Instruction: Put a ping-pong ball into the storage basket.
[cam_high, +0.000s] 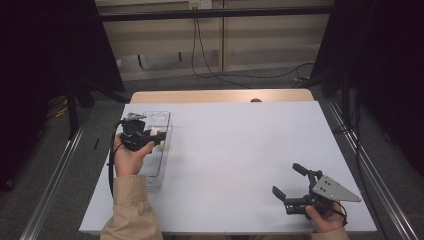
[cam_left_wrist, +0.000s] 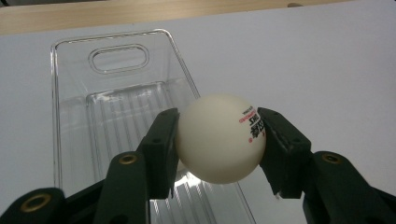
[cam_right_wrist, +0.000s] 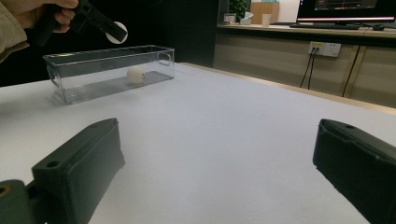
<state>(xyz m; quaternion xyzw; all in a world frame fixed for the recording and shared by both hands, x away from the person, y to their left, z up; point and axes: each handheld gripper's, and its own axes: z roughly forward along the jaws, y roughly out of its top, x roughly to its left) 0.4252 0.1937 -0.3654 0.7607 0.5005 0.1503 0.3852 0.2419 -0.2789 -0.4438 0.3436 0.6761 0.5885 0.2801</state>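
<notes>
Your right gripper (cam_high: 291, 186) rests low on the white worktop (cam_high: 240, 150), well apart from the clear bin (cam_left_wrist: 74, 107), its jaws spread wide with only bare surface between. Your left gripper (cam_left_wrist: 219, 140) hangs just above the bin, clamped on a white ball (cam_left_wrist: 219, 137) with red print. A second ball (cam_right_wrist: 136, 74) lies inside the bin, toward its far end.

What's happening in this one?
A person holds a gripper in each hand at a white table. The left gripper is shut on a white ping-pong ball, held above a clear plastic bin. A second ball lies in the bin. The right gripper rests open near the table's near right corner, holding nothing.
</notes>
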